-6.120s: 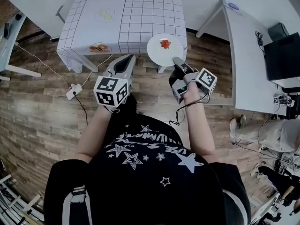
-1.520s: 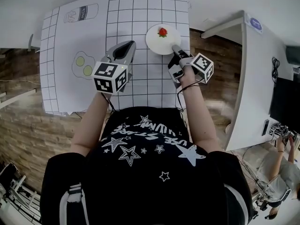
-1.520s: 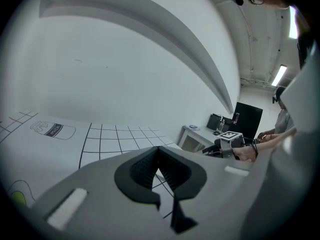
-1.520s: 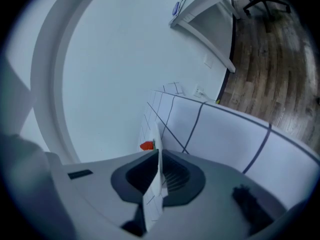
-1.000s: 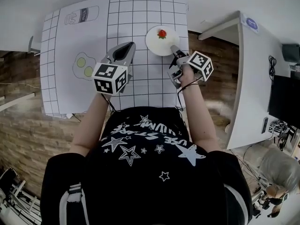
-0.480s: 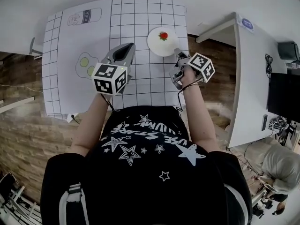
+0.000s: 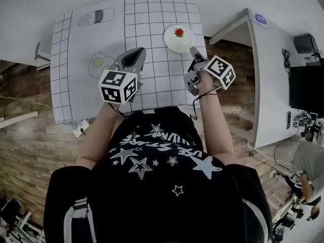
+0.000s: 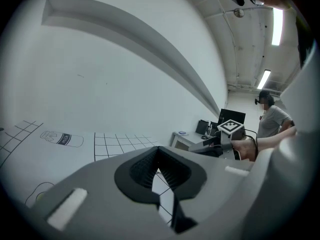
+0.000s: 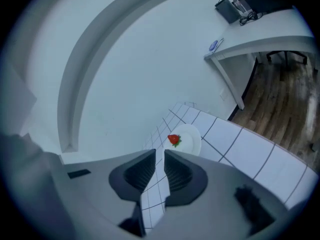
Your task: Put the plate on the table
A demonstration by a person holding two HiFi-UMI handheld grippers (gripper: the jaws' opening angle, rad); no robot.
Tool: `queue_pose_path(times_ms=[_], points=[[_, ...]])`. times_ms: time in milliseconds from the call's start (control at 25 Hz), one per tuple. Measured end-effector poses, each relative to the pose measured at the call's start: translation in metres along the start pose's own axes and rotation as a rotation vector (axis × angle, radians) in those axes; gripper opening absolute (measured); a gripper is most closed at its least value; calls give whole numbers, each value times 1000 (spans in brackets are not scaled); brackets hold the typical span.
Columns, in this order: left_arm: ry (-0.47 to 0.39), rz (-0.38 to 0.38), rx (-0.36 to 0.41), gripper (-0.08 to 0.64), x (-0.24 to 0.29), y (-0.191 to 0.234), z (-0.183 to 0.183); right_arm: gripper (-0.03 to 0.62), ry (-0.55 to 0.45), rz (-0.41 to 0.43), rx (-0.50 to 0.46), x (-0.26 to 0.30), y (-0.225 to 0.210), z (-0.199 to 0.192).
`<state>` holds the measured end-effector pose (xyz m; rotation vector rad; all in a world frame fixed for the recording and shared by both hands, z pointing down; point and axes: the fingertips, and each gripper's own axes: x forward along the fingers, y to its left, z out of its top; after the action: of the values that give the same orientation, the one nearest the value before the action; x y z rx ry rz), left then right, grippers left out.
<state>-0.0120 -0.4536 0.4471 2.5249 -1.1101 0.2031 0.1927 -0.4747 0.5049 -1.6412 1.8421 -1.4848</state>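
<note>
Head view: plate (image 7: 178,38) with strawberry (image 7: 179,32) sits on gridded tabletop (image 7: 152,14) — right tool (image 7: 193,50) just beside its rim, jaws slightly parted, empty — left tool (image 7: 138,50) over the grid, jaws together, empty

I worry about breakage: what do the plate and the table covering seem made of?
Plate: smooth, plain white, perhaps ceramic or plastic; the look cannot settle which. Table covering: flat matte white sheet printed with a black grid, likely cloth or paper.
</note>
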Motion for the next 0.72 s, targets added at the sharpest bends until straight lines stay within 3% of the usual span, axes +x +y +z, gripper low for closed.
queue_pose_path(times_ms=[160,320,720], points=[[-9,-39,18,9,-21,-6,-2,38,-20,76,28,-24,27,-22],[-19,-71,26,9,-36,-8,-5,26,-30,127,-16,-44,54,-42],[-11,-75,30,9,-60,-17,-22,21,-16,144,-84,-69,67,-68]])
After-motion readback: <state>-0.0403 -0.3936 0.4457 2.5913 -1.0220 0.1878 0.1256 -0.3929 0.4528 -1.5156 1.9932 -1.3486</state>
